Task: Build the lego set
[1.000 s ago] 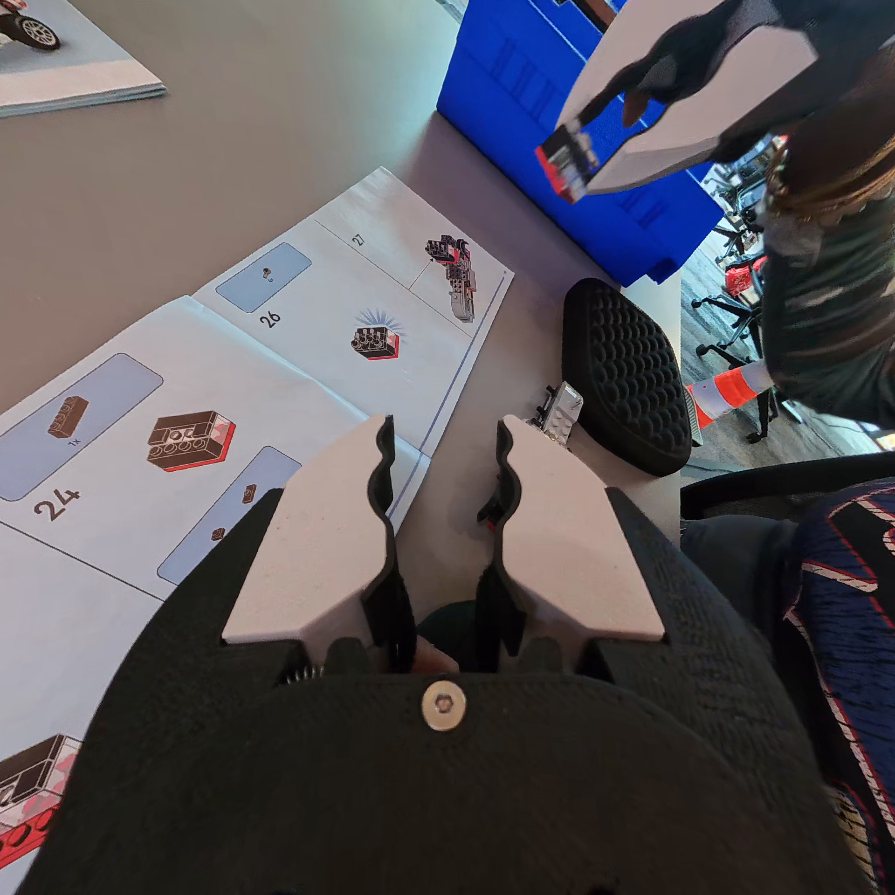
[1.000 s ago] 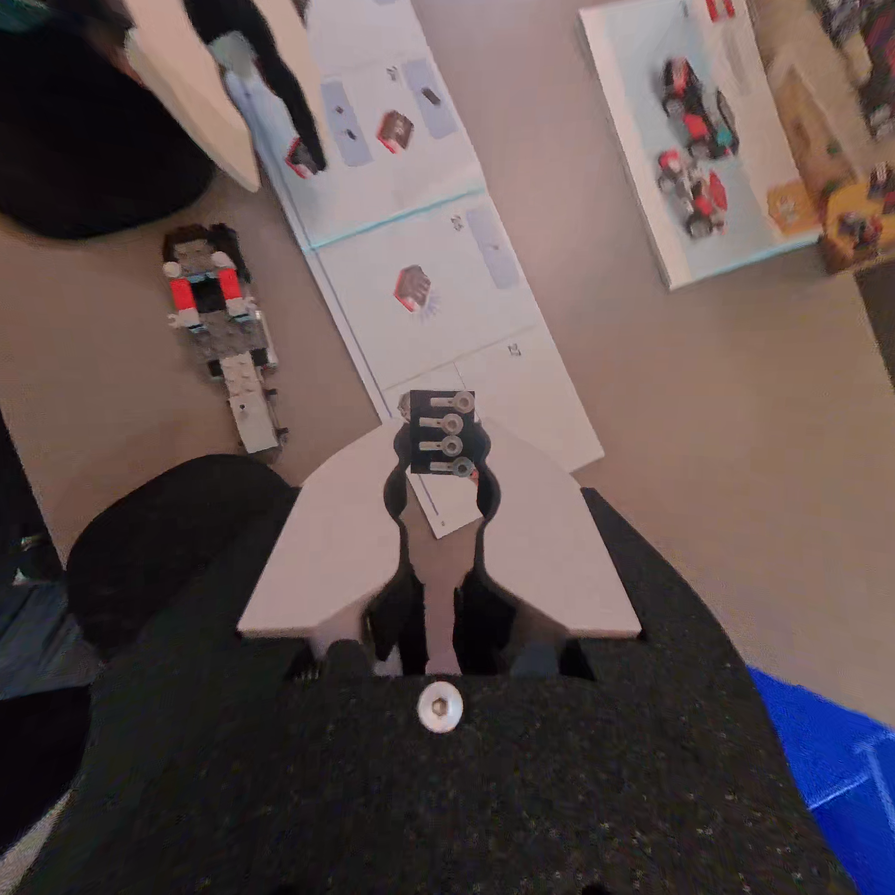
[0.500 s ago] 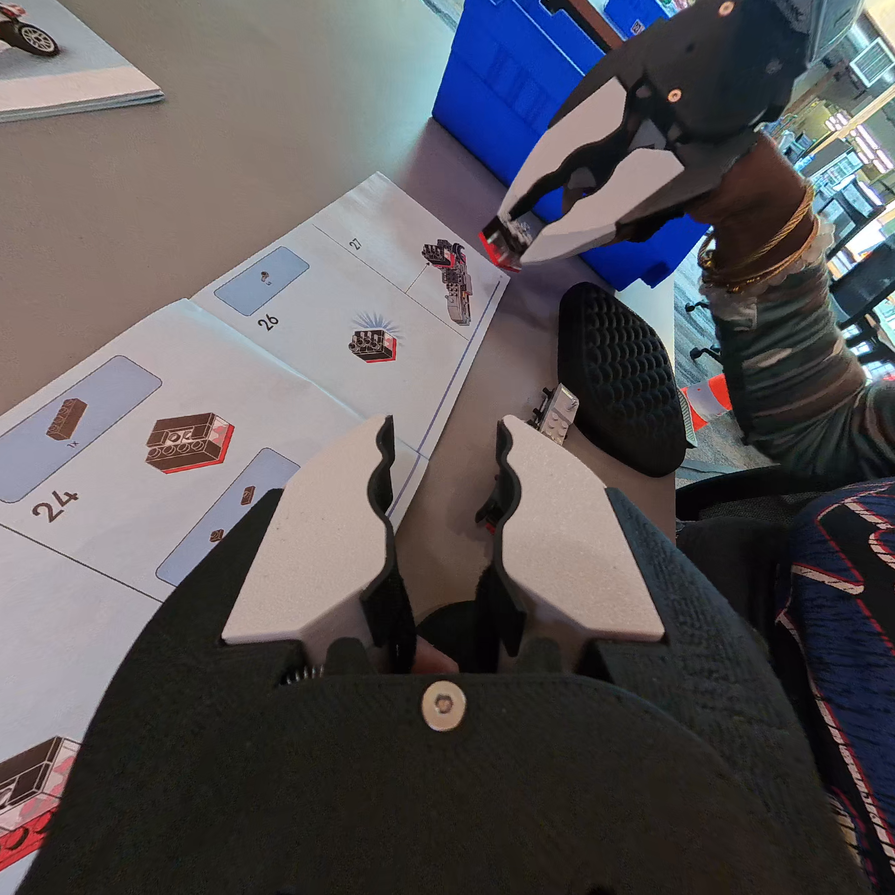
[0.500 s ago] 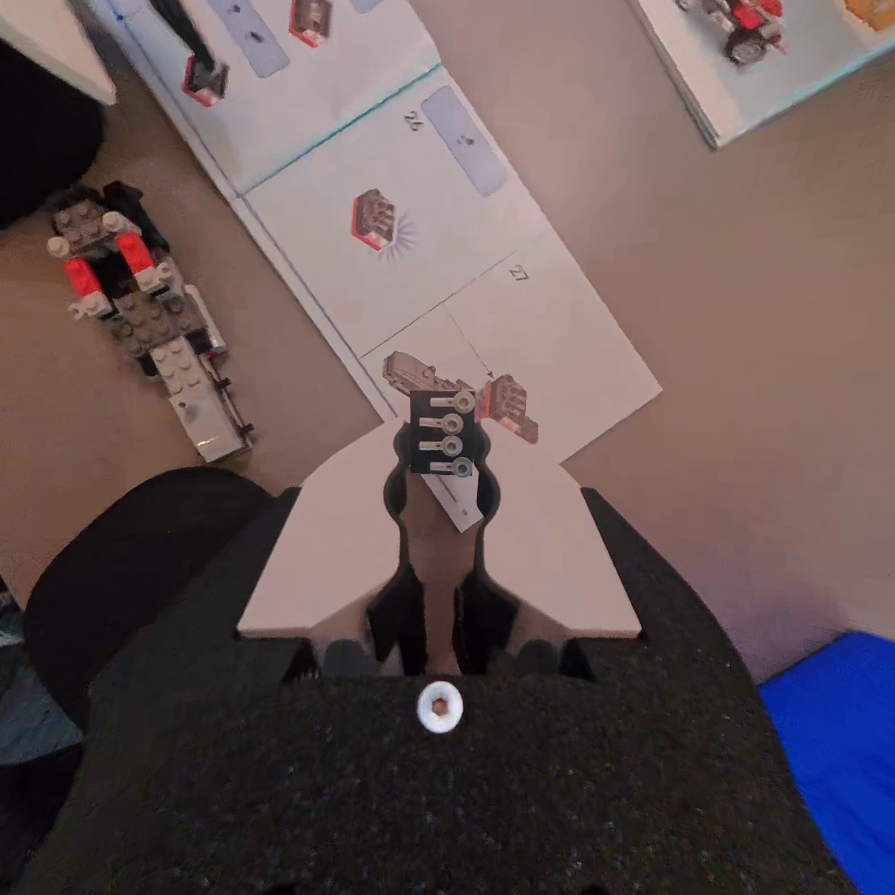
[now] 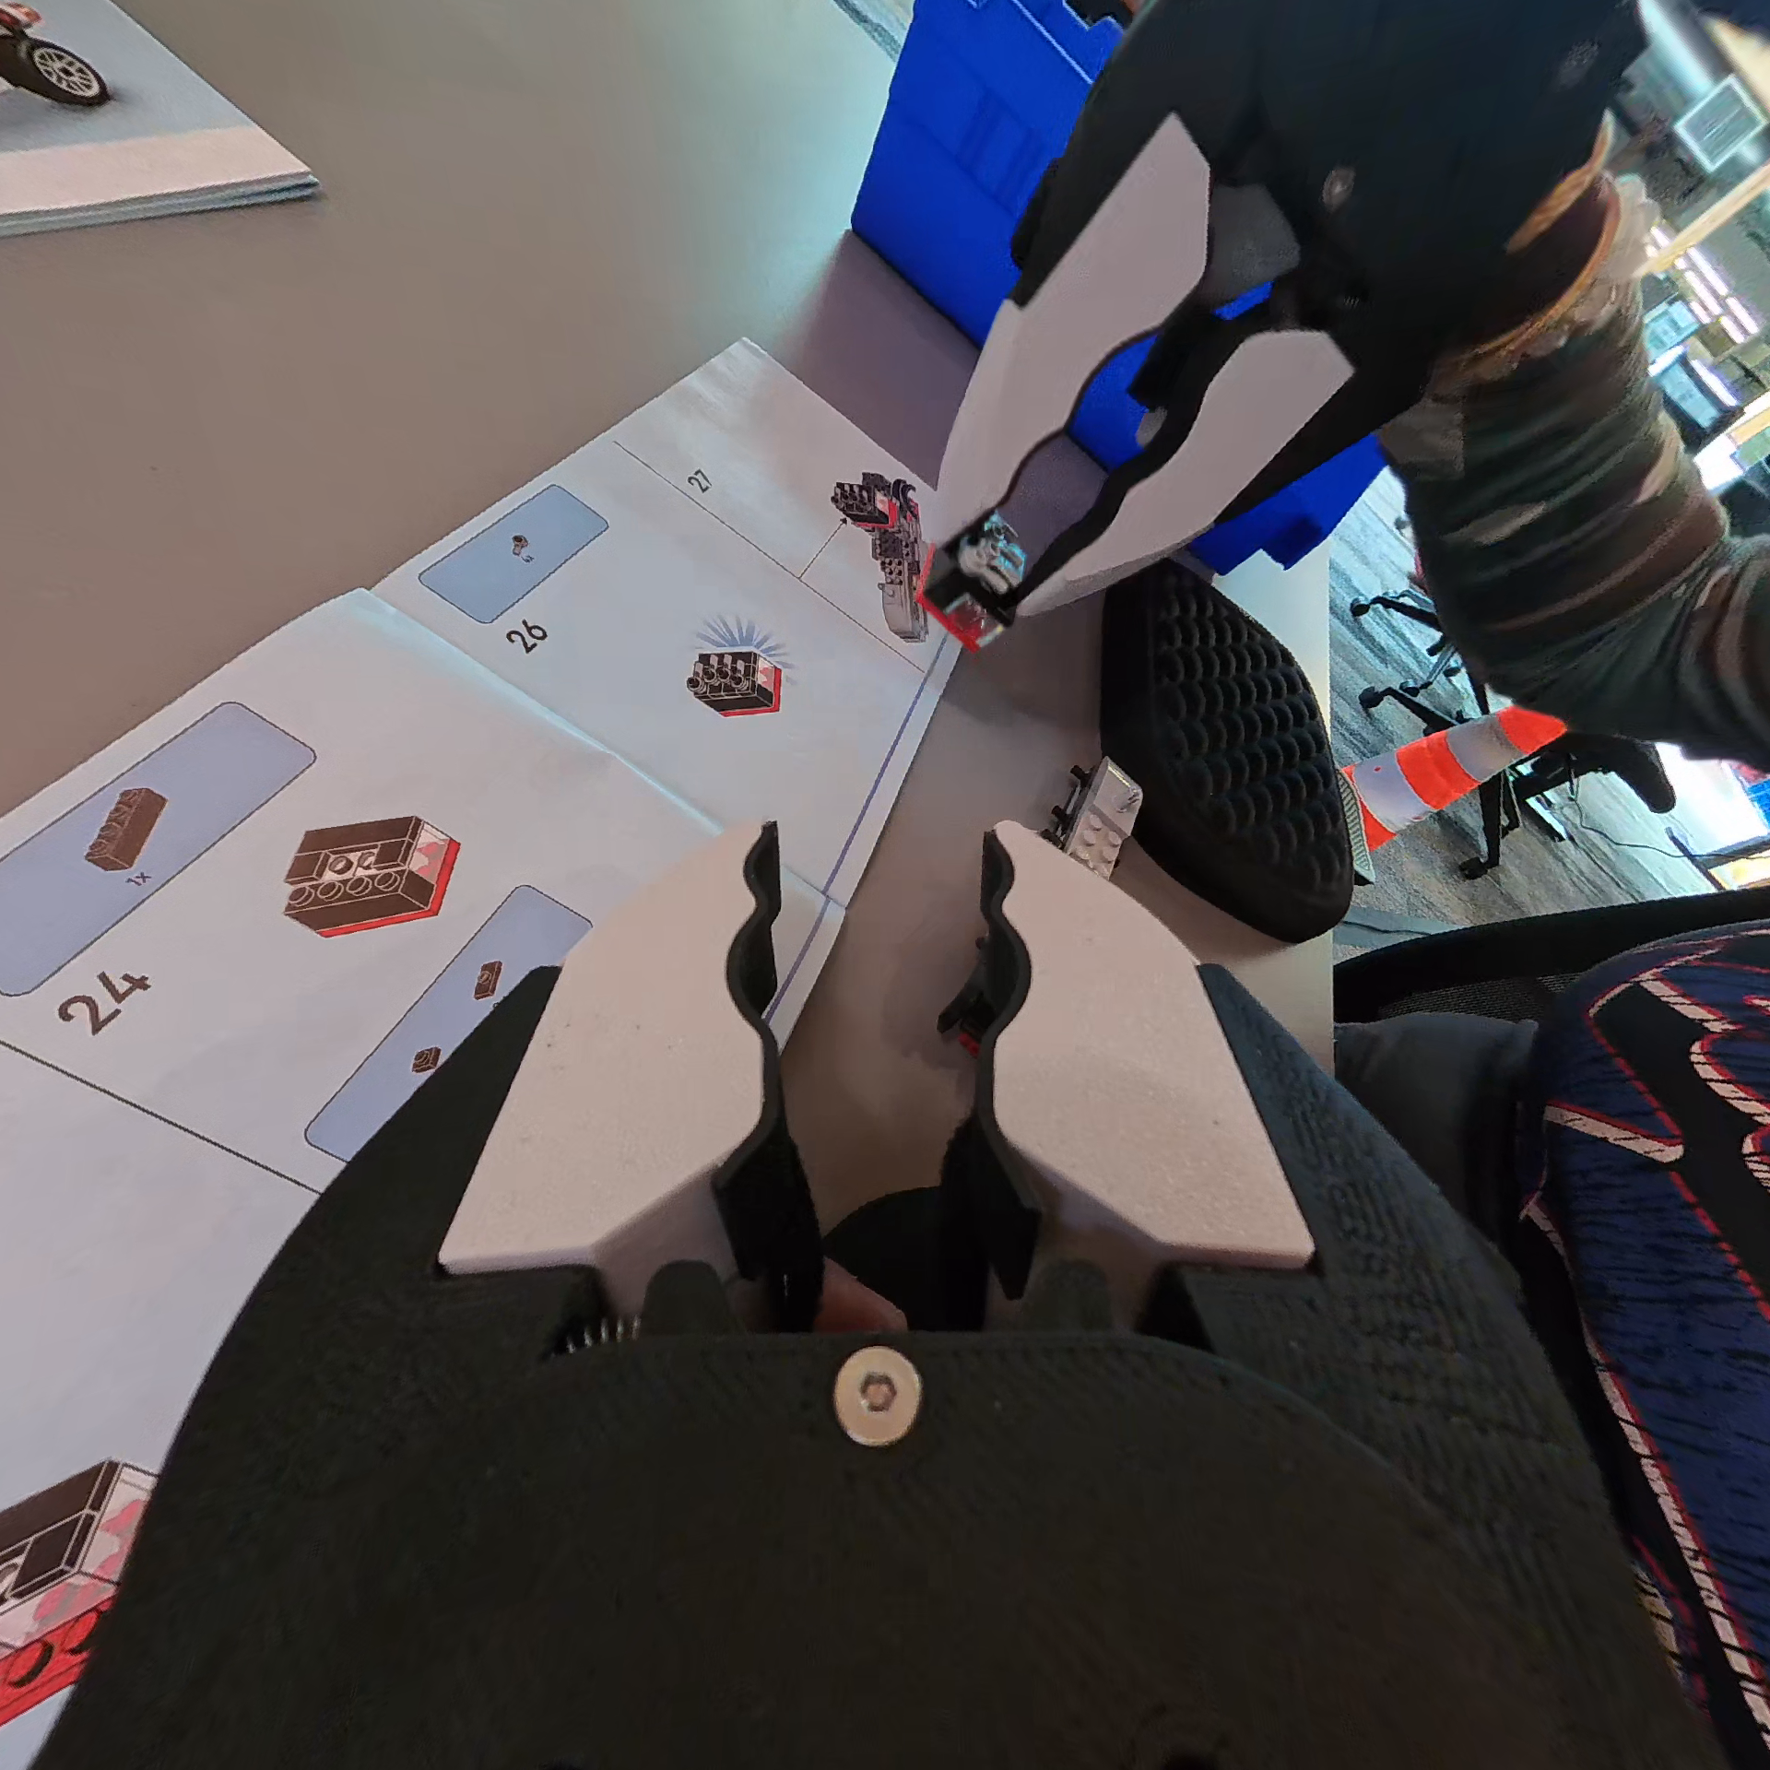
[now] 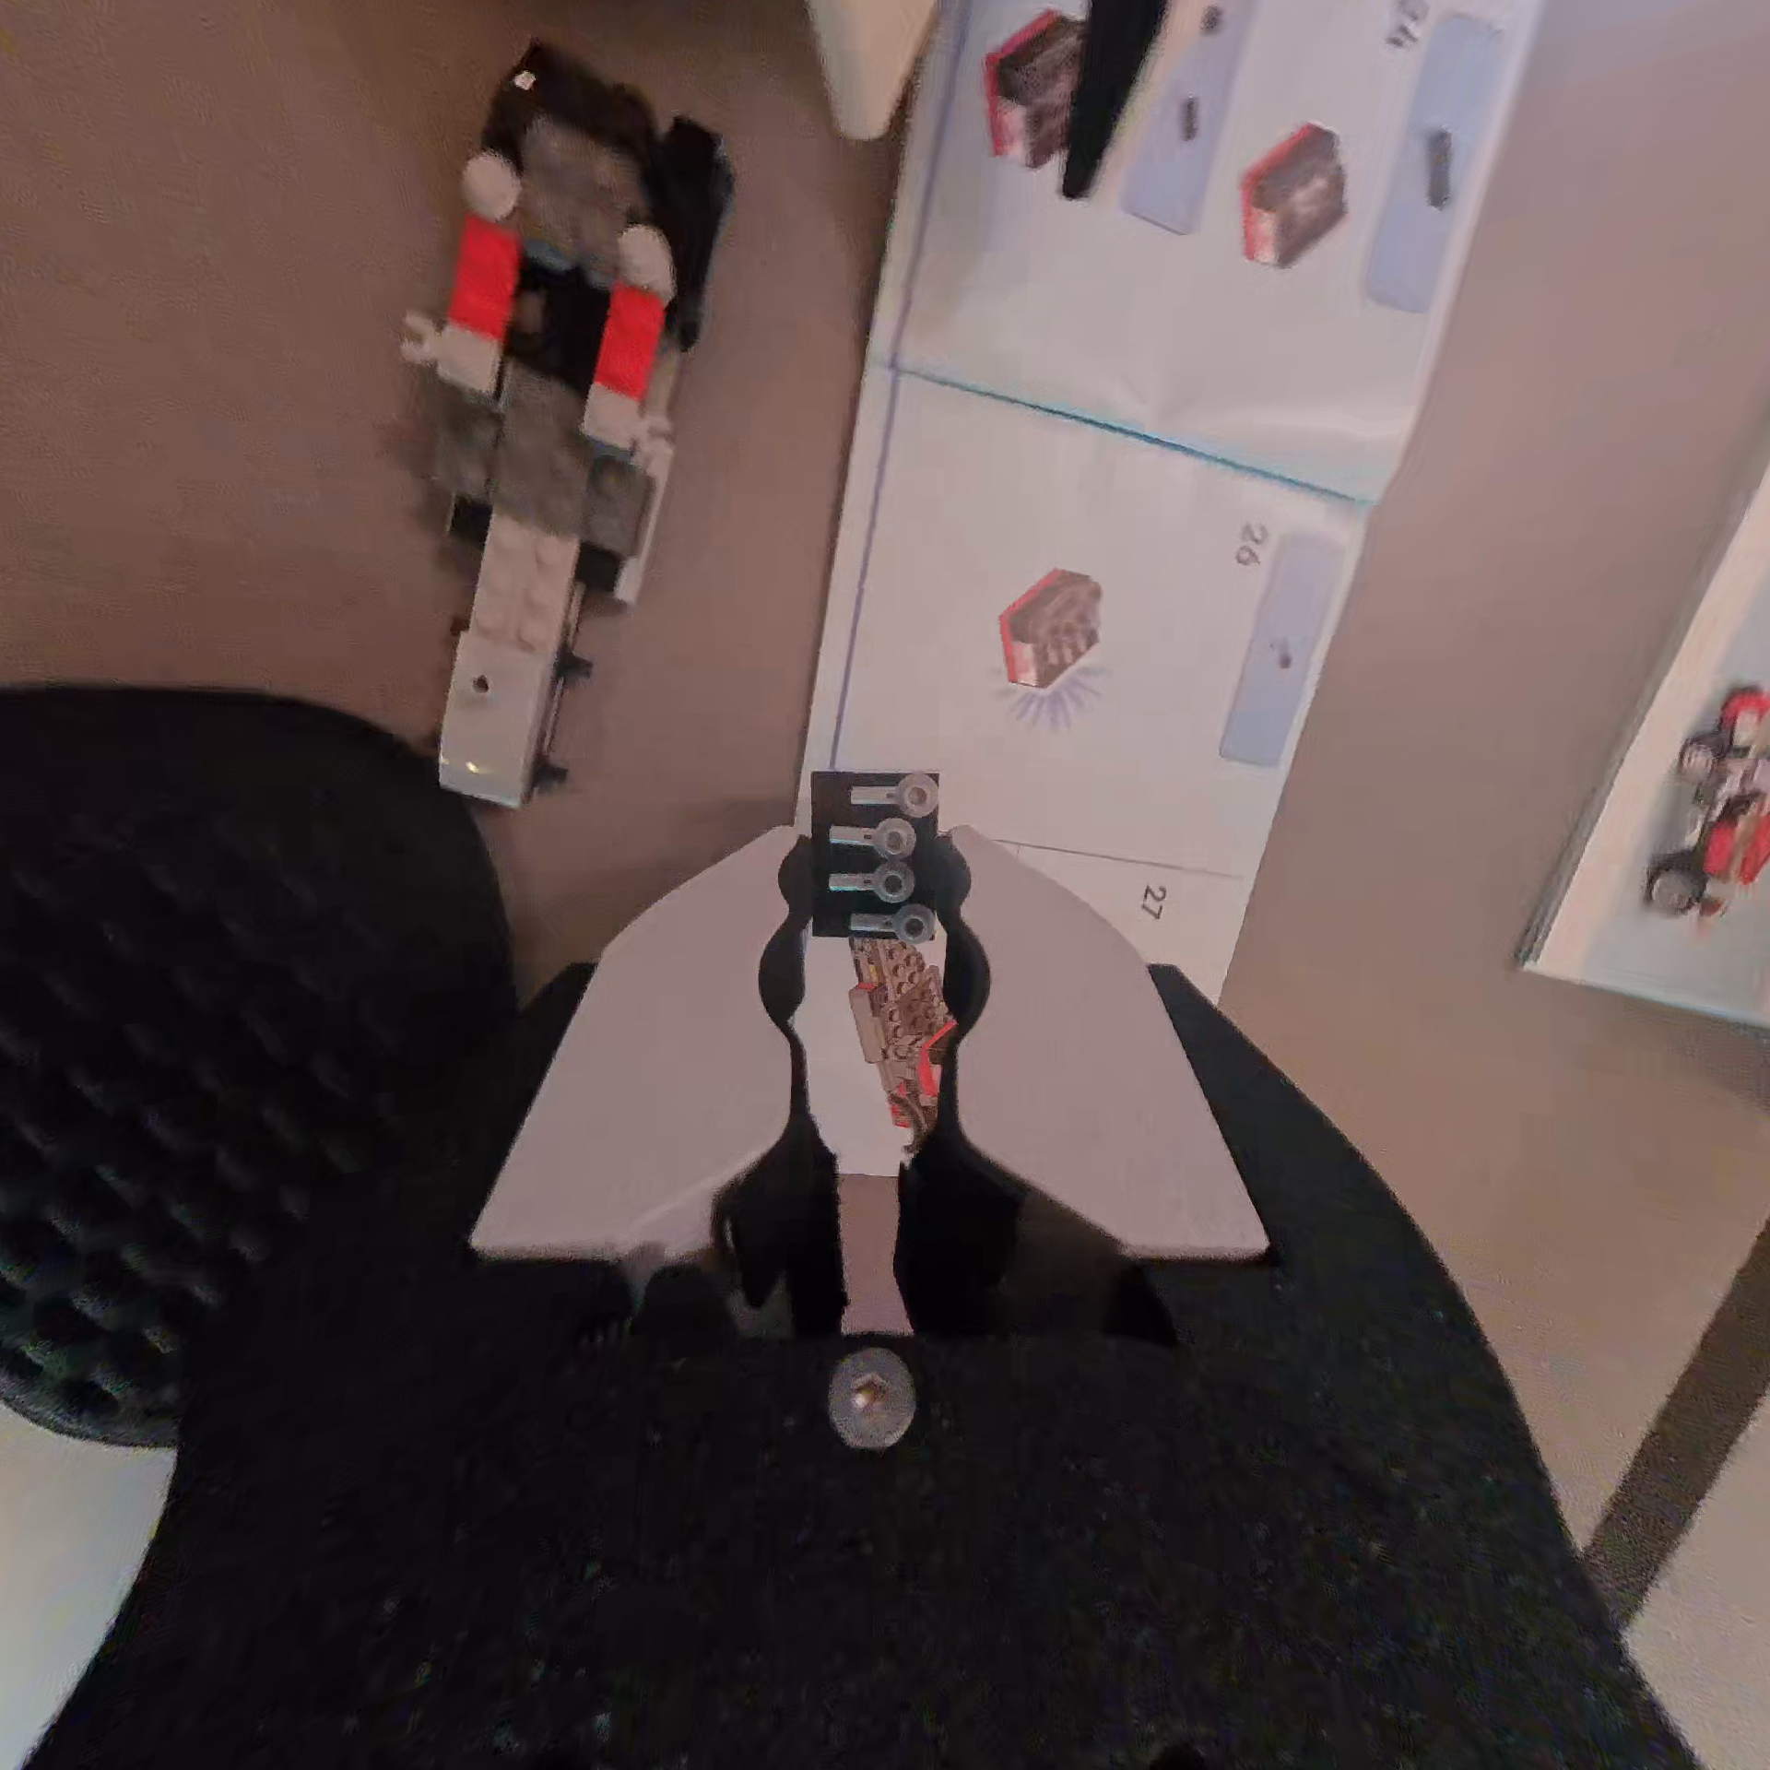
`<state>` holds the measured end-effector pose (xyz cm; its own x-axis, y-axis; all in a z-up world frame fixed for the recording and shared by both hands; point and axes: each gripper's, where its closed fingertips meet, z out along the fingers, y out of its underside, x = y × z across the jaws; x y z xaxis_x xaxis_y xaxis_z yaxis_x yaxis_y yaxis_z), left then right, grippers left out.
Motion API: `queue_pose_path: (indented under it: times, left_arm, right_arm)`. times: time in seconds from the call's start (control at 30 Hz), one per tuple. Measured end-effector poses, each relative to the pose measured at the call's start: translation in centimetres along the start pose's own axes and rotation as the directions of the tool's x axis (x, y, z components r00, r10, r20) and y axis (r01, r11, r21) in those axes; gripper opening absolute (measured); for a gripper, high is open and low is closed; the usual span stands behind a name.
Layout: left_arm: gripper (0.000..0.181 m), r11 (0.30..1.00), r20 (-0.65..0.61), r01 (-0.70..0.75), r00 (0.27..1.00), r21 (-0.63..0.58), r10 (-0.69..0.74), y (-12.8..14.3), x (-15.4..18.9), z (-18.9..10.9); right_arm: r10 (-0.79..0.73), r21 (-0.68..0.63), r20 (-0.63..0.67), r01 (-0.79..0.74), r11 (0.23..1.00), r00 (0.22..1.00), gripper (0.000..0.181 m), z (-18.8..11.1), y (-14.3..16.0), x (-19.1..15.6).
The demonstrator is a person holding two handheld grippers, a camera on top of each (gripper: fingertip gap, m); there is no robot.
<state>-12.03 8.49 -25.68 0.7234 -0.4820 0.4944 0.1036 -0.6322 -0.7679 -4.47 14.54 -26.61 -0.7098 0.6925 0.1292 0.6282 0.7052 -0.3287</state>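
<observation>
My right gripper [image 6: 876, 862] is shut on a small black and red block with grey lever pieces [image 6: 873, 852]. In the left wrist view it holds the block [image 5: 969, 586] low over the near corner of the open instruction booklet [image 5: 575, 718]. A long grey, white, red and black lego chassis [image 6: 546, 460] lies on the table beside the booklet, to the left of the held block. My left gripper [image 5: 876, 852] is open and empty, over the booklet's edge, with the chassis end [image 5: 1101, 814] just past its right finger.
A black mesh pad [image 5: 1236, 747] lies by the table edge next to the chassis. A blue bin [image 5: 958, 172] stands behind the right gripper. A second booklet [image 5: 115, 144] lies at the far left. A person's sleeve [image 5: 1580, 575] reaches in from the right.
My right gripper has come down and towards the booklet corner and chassis with the block in it. My left gripper has stayed open in place.
</observation>
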Motion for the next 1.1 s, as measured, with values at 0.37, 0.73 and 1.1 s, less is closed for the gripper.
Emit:
queue_pose_path:
  times: [0.37,0.73,1.1]
  left_arm:
    - [0.044,0.937,0.074,-0.345,0.934,-0.059,0.349,0.1,1.8,1.1]
    - [0.044,0.968,0.007,-0.245,0.969,0.053,0.245,-0.9,1.9,0.1]
    - [0.043,0.970,0.008,-0.240,0.971,0.031,0.240,-0.6,1.7,0.3]
  right_arm:
    - [0.787,0.208,-0.045,-0.765,0.609,0.615,0.024,2.1,1.8,2.7]
    - [-0.102,0.027,0.014,0.102,0.994,0.995,0.076,-1.2,-0.5,1.4]
    - [-0.429,-0.150,0.302,0.487,0.861,0.851,0.045,3.0,2.9,1.7]
